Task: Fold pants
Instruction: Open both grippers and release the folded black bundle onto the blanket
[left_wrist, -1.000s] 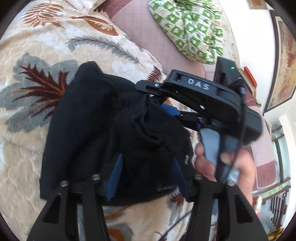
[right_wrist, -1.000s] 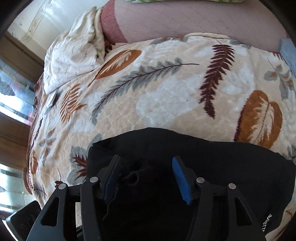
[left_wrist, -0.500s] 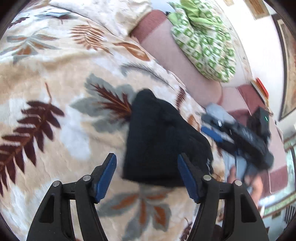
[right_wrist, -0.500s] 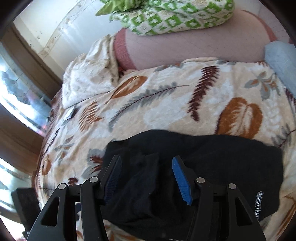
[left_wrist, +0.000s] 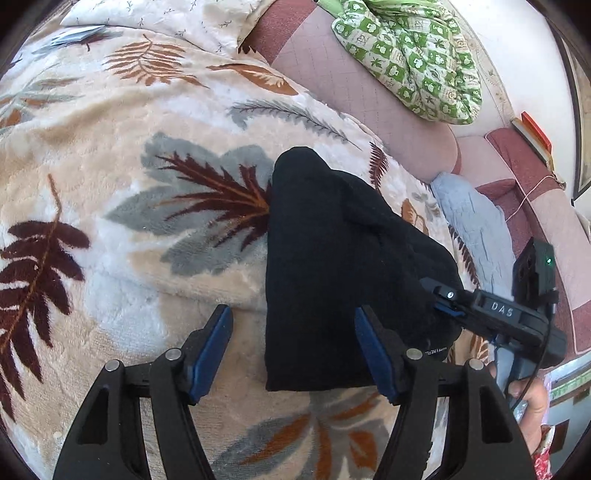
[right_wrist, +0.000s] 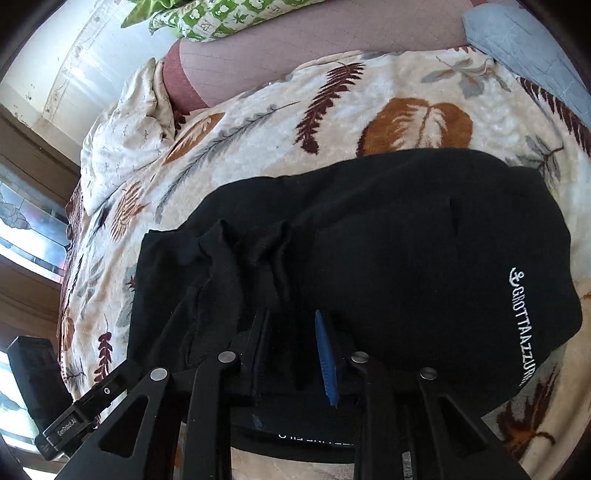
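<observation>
black folded pants (left_wrist: 332, 266) lie mid-frame on a leaf-patterned blanket (left_wrist: 110, 184). the left gripper (left_wrist: 293, 349) hovers at lower centre, jaws wide and empty. the right gripper (right_wrist: 291, 350), lower centre in its view, is closing narrowly on a bunched pants fold.

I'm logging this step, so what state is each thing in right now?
Pants: folded into a bundle, lying on the blanket.
Left claw: open, holding nothing.
Right claw: closing, black cloth bunched between its fingers.
Green pillow: lying on the couch.
</observation>
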